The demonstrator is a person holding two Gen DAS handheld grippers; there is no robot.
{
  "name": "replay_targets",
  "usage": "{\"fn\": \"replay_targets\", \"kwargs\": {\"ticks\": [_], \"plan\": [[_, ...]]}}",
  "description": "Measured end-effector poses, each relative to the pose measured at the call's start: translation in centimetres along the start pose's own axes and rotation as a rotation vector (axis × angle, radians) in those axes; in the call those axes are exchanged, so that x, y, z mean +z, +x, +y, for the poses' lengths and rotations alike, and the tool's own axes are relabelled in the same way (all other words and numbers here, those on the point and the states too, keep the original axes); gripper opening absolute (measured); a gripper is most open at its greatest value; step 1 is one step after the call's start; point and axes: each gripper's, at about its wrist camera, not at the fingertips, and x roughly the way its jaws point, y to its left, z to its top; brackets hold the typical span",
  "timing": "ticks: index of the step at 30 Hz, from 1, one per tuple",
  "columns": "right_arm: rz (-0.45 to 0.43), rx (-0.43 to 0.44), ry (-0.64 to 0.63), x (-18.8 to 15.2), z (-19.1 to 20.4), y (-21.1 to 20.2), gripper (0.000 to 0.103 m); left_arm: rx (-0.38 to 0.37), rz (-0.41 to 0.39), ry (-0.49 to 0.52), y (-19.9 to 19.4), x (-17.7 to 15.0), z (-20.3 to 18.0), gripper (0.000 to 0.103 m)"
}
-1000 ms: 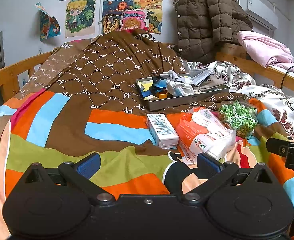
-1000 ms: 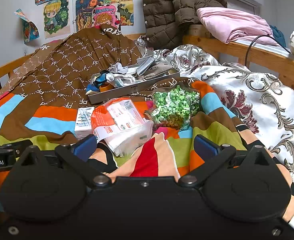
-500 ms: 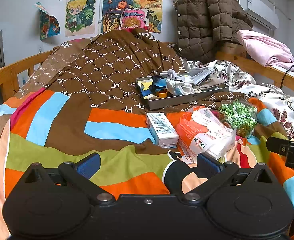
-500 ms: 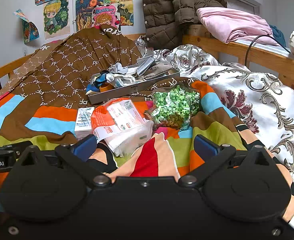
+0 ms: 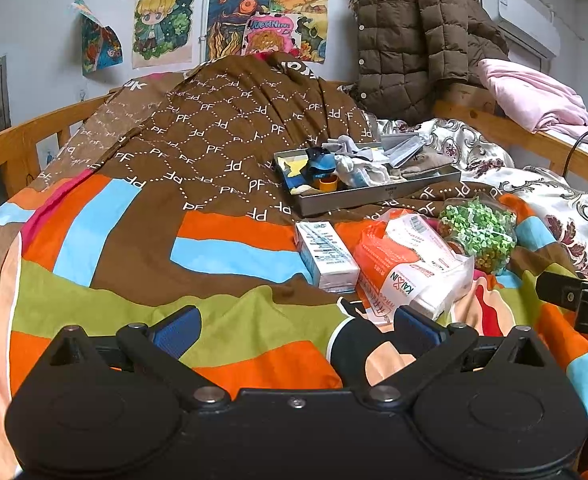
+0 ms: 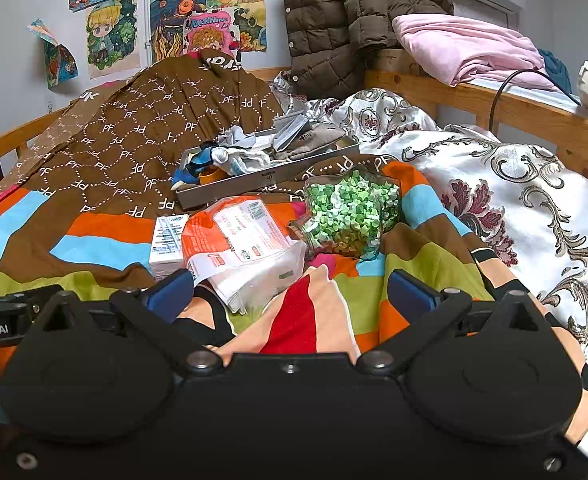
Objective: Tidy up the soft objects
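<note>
While the orange-and-white soft pack (image 6: 238, 248) is lying on the striped bedspread (image 5: 106, 280) between a small white carton (image 5: 326, 256) and a jar of green paper stars (image 6: 350, 216), just short of the grey tray (image 5: 370, 196) that is already holding small cloth items, both the left gripper (image 5: 294, 328) and the right gripper (image 6: 290, 292) are hovering wide open and empty, probably lining up a grasp

Left tongs (image 5: 296, 326) eased slightly nearer the bed; nothing else shifted.
</note>
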Motion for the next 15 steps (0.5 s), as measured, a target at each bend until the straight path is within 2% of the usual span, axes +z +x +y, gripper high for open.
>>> {"fn": "replay_targets", "kwargs": {"ticks": [15], "plan": [[0.0,-0.001,0.002,-0.01,0.08,-0.04,0.102,-0.002,0.002,0.001,0.02,0.09,0.08,0.102]]}}
